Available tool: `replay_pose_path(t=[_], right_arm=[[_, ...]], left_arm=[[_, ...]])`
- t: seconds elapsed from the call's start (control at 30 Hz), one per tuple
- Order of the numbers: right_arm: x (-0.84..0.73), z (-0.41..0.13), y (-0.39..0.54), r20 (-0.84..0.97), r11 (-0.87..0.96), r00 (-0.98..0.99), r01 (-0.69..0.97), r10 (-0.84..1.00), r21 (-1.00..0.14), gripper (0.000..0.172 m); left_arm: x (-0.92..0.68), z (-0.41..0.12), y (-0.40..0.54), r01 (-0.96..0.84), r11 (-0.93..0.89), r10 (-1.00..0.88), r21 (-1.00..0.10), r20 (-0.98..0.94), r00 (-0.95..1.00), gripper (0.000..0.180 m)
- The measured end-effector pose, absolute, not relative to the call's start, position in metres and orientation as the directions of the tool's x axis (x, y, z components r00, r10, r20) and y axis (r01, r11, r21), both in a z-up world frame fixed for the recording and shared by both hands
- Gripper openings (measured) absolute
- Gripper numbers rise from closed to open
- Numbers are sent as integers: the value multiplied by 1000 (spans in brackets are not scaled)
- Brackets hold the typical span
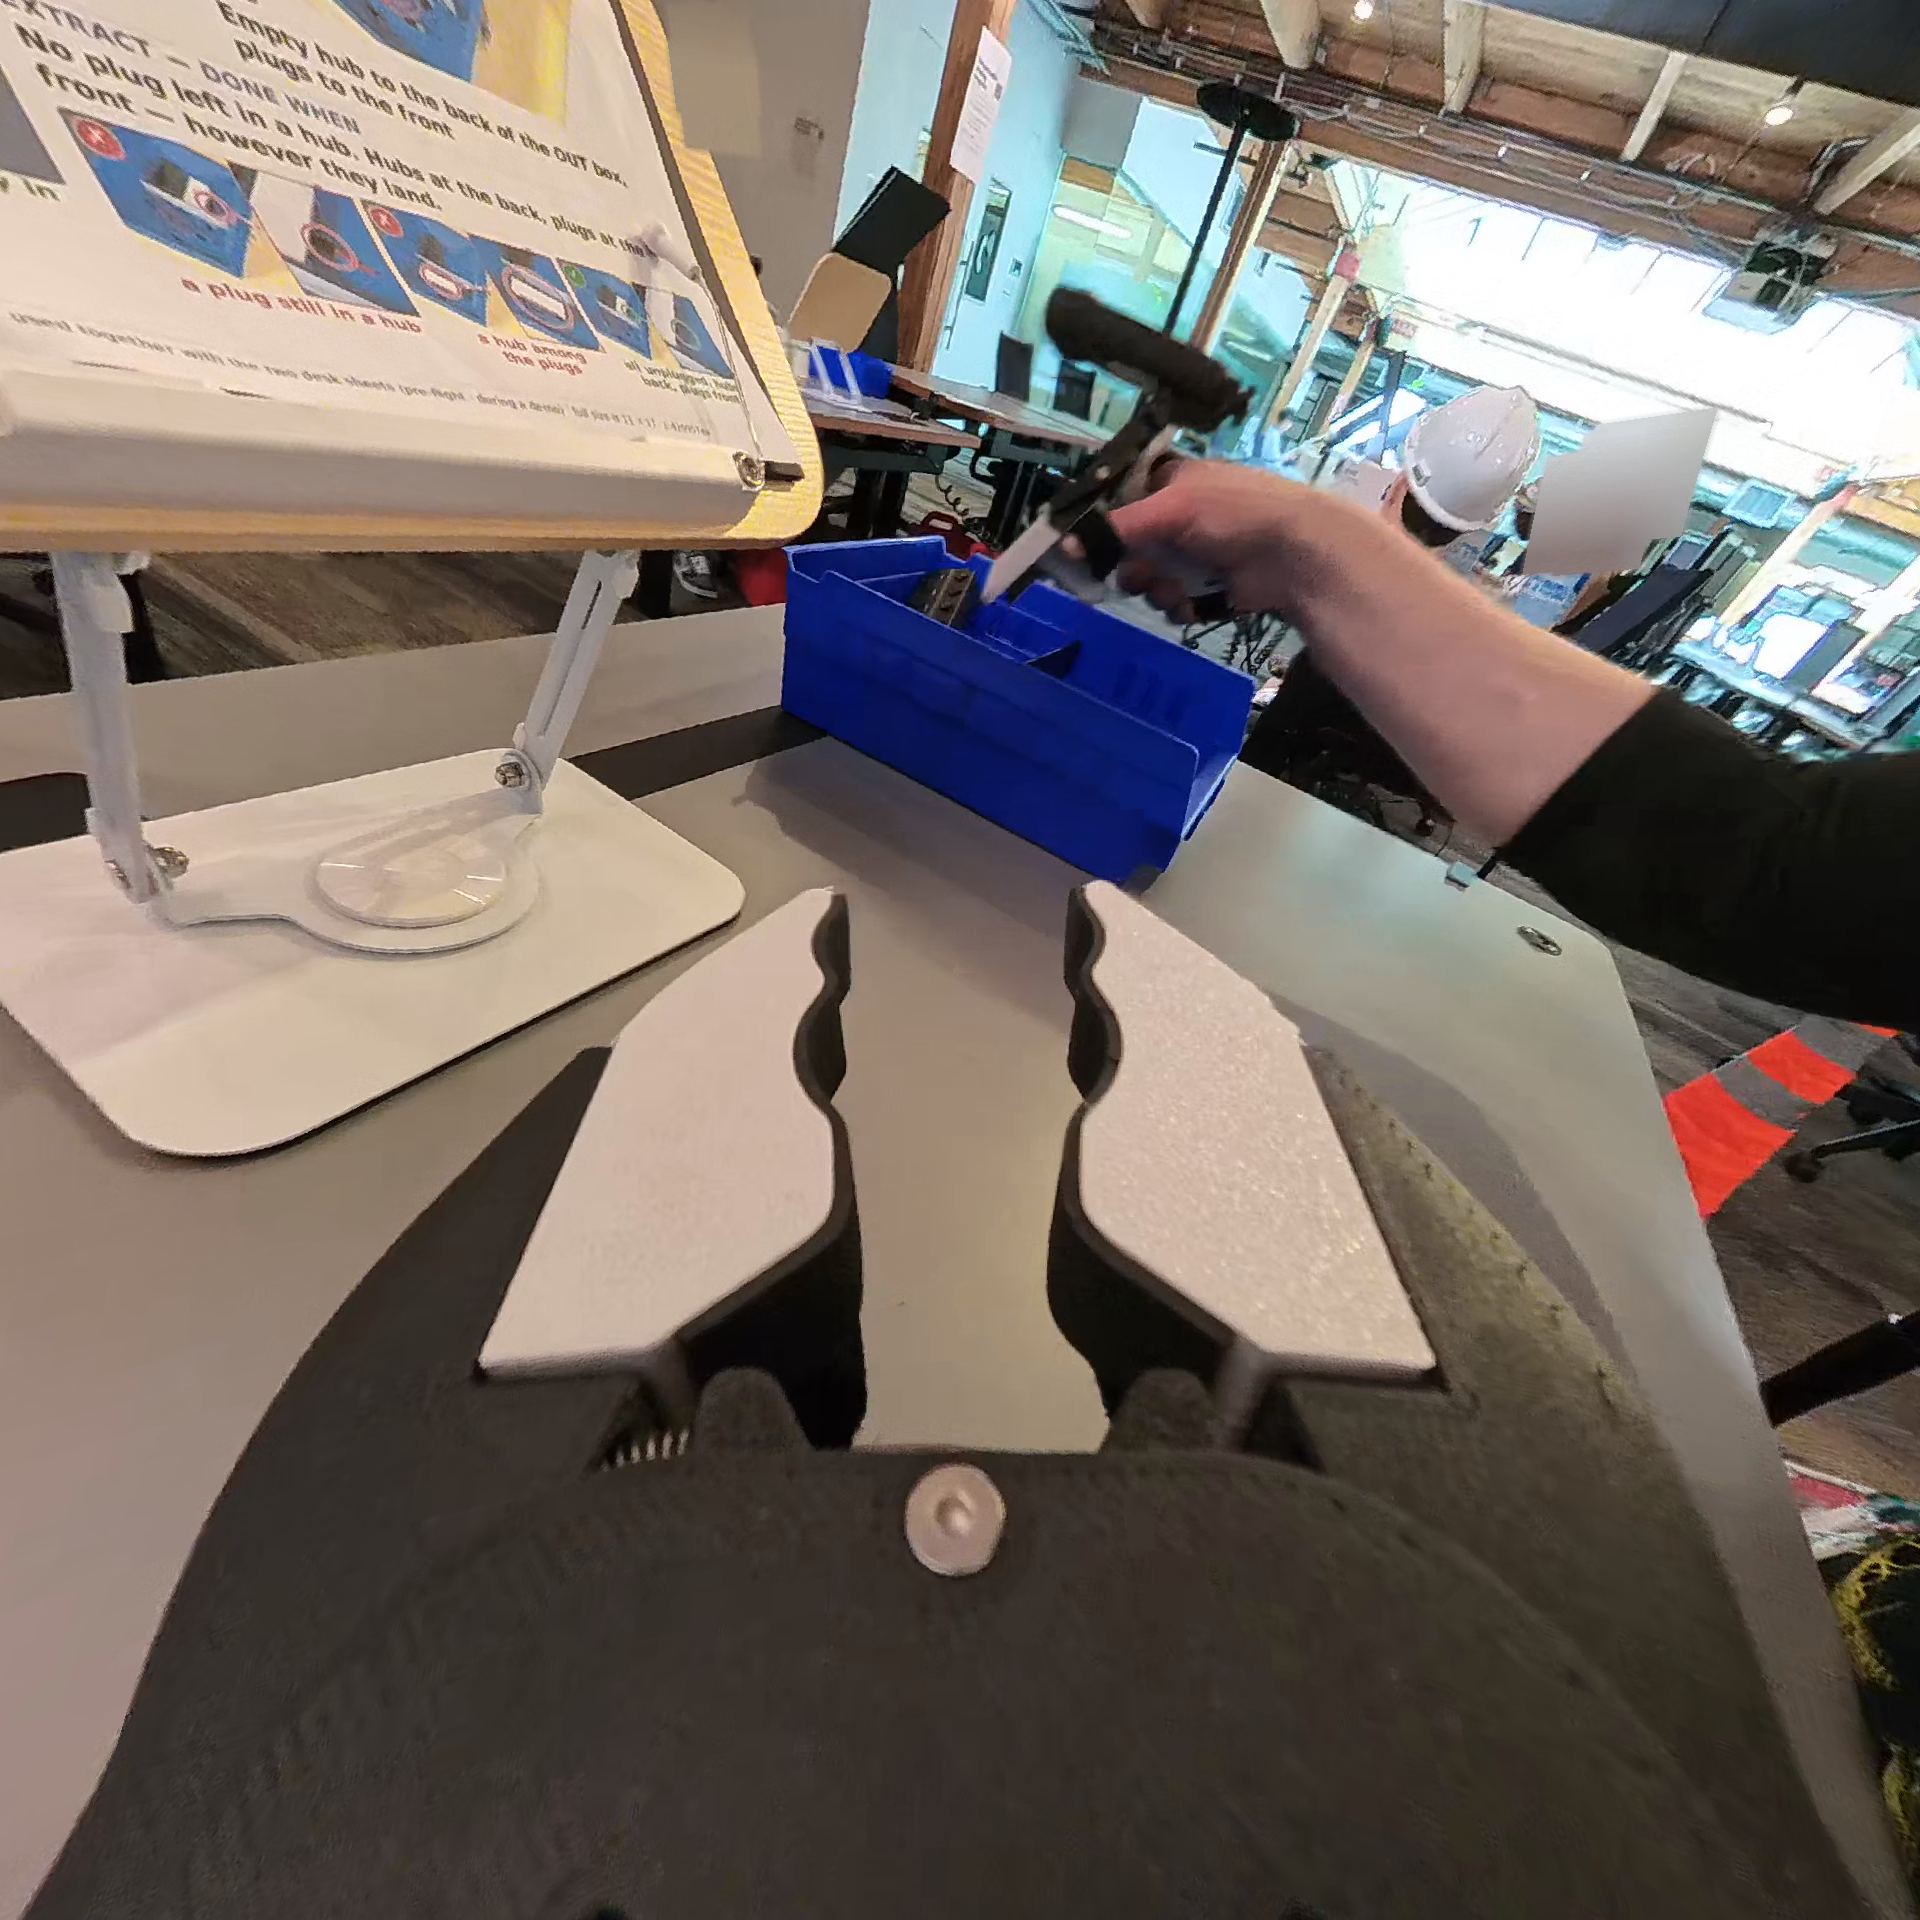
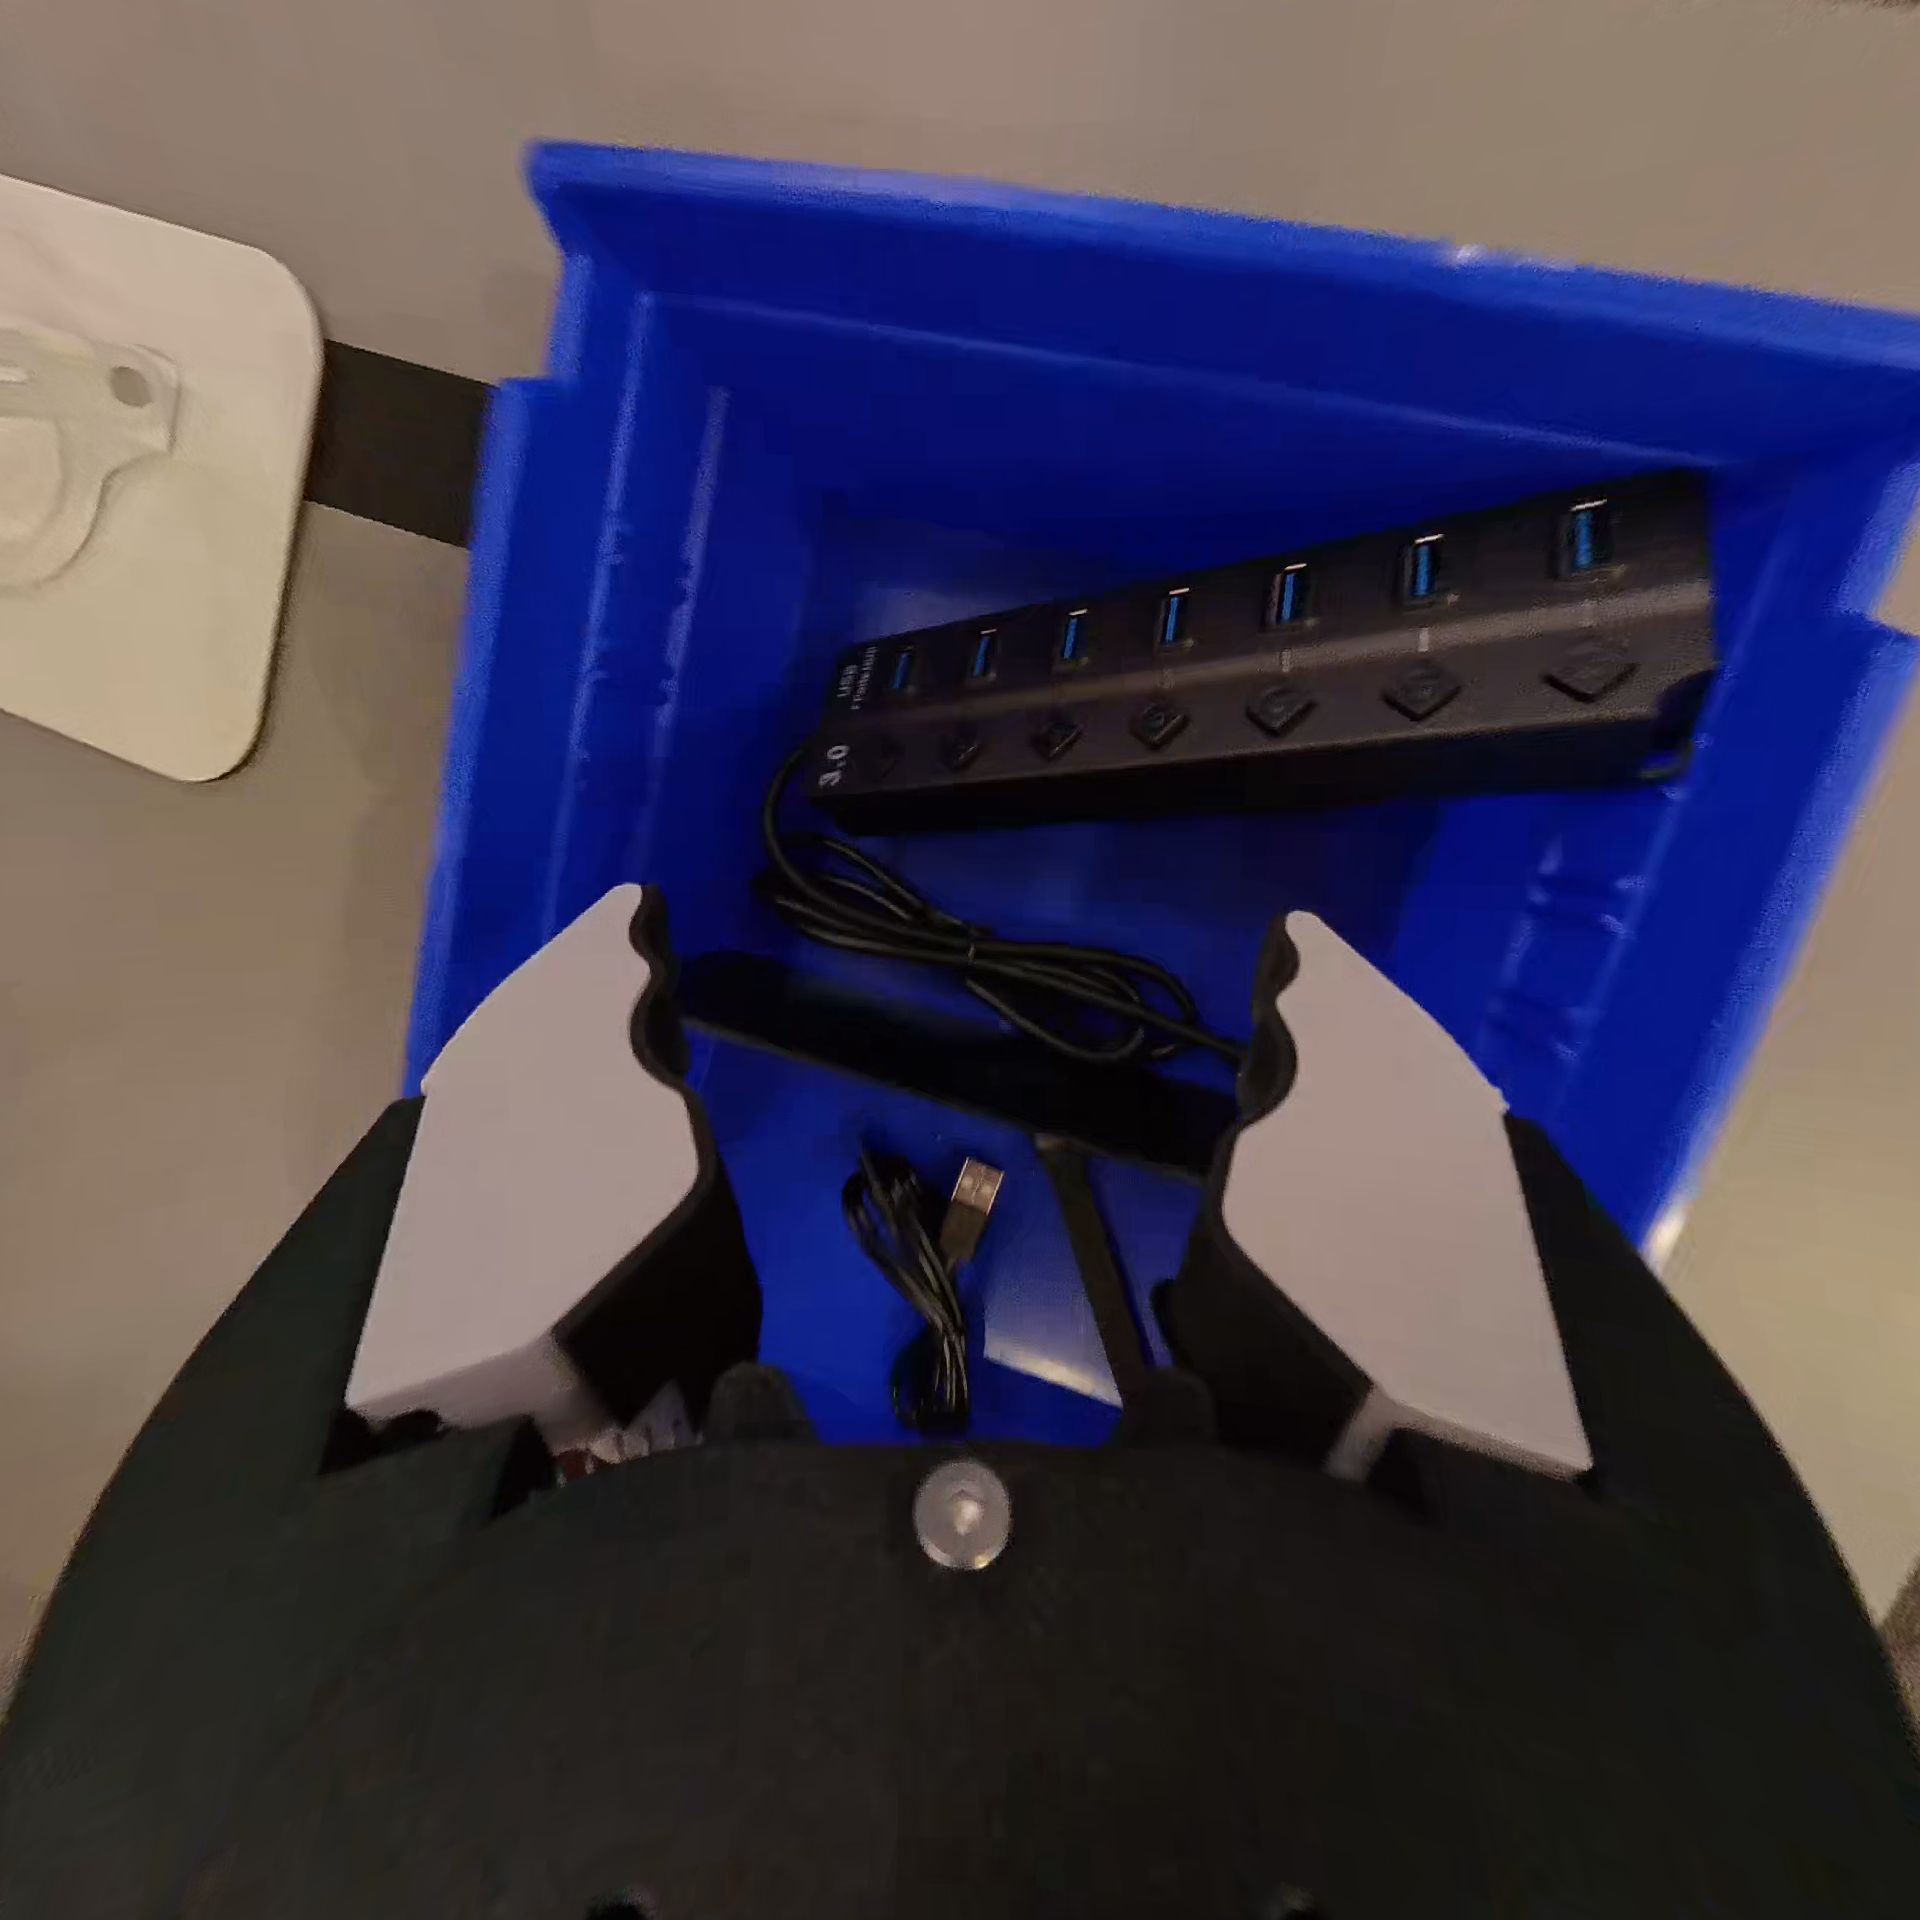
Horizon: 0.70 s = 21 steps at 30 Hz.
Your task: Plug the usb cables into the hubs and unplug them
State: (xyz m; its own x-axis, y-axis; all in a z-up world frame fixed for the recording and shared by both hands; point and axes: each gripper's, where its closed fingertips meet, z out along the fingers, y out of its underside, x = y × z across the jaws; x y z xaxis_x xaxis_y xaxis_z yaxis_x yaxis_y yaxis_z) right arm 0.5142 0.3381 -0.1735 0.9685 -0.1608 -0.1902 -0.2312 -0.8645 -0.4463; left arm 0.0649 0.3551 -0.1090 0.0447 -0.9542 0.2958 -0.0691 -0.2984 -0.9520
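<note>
Blue plastic bin [image 2: 665, 520] on the tabletop [image 1: 1403, 935] keeps everything sorted: the black USB hub [image 2: 1299, 675] lies slanted in the far compartment, ports up and all empty, its cord [image 2: 987, 956] coiled beside it, while a loose USB plug [image 2: 977, 1195] rests in the near one. My right tool [image 2: 961, 987] hangs spread wide over the divider [image 2: 935, 1049], gripping nothing. My left tool [image 1: 956, 956] waits parted and empty above bare tabletop, probably to stay clear.
</note>
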Motion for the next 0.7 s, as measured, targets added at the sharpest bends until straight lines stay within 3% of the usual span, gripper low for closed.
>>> replay_pose_path(t=[0.17, 0.33, 0.47, 0.57, 0.7], right_arm=[[463, -106, 318, -91, -764, 996, -47, 15, -643, 91], [368, -90, 285, 18, -695, 963, 206, 267, -689, 78], [291, -102, 264, 18, -622, 914, 289, 404, -728, 75], [243, -118, 252, -26, -590, 878, 299, 479, -750, 74], [198, -146, 244, -70, -585, 843, 308, 534, -750, 73]], left_arm=[[41, -112, 371, -154, -213, -966, -965, 184, 183, 45], [-20, -96, 416, -213, -150, -917, -965, 55, 395, 48], [-85, -76, 468, -298, -110, -815, -948, -86, 574, 46], [-119, -75, 514, -362, -204, -745, -910, -95, 660, 46], [-124, -101, 571, -405, -420, -723, -812, 31, 690, 52]])
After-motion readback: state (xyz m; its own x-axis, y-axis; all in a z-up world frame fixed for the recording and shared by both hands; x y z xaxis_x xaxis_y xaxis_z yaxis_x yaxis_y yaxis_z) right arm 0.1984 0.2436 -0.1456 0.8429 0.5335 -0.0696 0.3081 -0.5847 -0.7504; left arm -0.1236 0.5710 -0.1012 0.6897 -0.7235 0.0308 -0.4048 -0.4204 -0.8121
